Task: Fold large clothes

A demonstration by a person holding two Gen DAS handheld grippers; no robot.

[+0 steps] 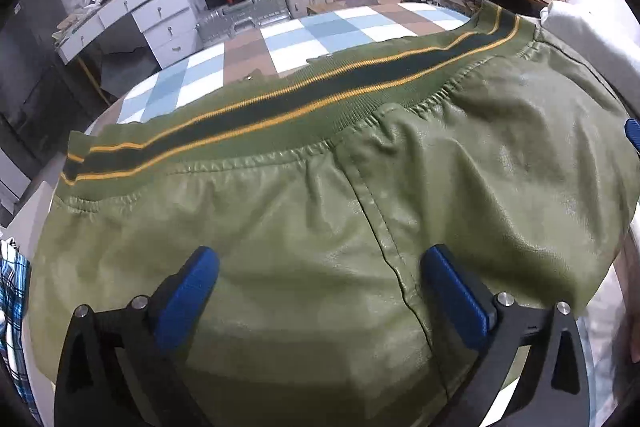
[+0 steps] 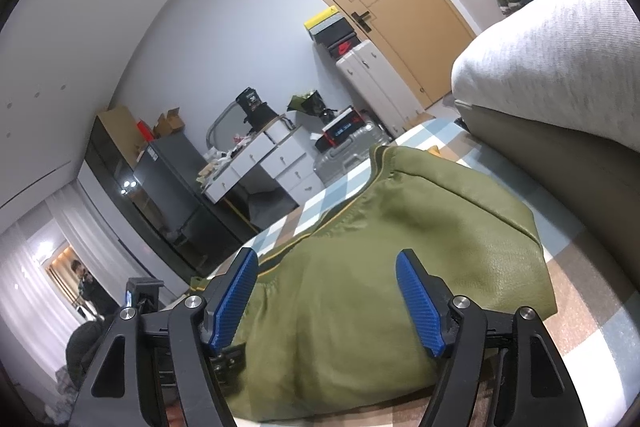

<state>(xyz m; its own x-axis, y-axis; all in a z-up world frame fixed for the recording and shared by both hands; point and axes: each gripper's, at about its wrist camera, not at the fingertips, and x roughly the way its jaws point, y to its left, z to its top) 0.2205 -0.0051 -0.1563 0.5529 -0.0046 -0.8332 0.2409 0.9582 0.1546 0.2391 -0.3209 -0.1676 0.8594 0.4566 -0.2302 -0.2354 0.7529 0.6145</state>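
Green jacket point(image 1: 320, 187) lies on checked bed point(image 1: 280, 43). Left gripper point(image 1: 320, 291) and right gripper point(image 2: 326, 291) above it — both wide, holding nothing.

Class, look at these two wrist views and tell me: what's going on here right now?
A person is working with two handheld grippers over an olive green jacket lying on a checkered bed cover. The left gripper and right gripper are both open, held over the jacket's body and gripping nothing. The striped ribbed hem lies at the far side. A grey cushion sits beside the jacket.
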